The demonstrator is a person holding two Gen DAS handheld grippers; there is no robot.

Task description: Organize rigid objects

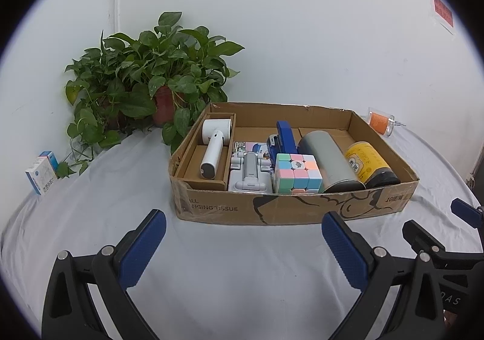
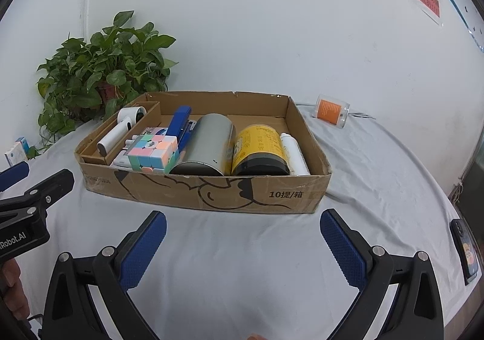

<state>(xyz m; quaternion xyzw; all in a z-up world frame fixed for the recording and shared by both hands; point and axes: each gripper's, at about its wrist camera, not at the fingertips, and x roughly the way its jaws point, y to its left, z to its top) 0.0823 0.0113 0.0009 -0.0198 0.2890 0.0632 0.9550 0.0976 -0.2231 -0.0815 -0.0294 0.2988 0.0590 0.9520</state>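
A shallow cardboard box (image 1: 302, 206) (image 2: 211, 193) stands on the white cloth. In it lie a white handheld device (image 1: 213, 147) (image 2: 121, 129), a grey-white gadget (image 1: 249, 172), a pastel cube (image 1: 298, 172) (image 2: 154, 152), a blue stapler (image 1: 286, 135) (image 2: 181, 125), a grey can (image 1: 328, 158) (image 2: 207, 146), a yellow jar (image 1: 369, 164) (image 2: 260, 149) and a white bottle (image 2: 293, 153). My left gripper (image 1: 243, 226) is open and empty in front of the box. My right gripper (image 2: 243, 226) is open and empty, also in front of it.
A potted plant (image 1: 145, 79) (image 2: 99, 67) stands at the back left. A small blue-white carton (image 1: 44, 172) (image 2: 16, 153) stands at the left. A clear jar with an orange label (image 1: 381, 122) (image 2: 331, 111) lies behind the box at the right. A phone (image 2: 466, 252) lies at the right table edge.
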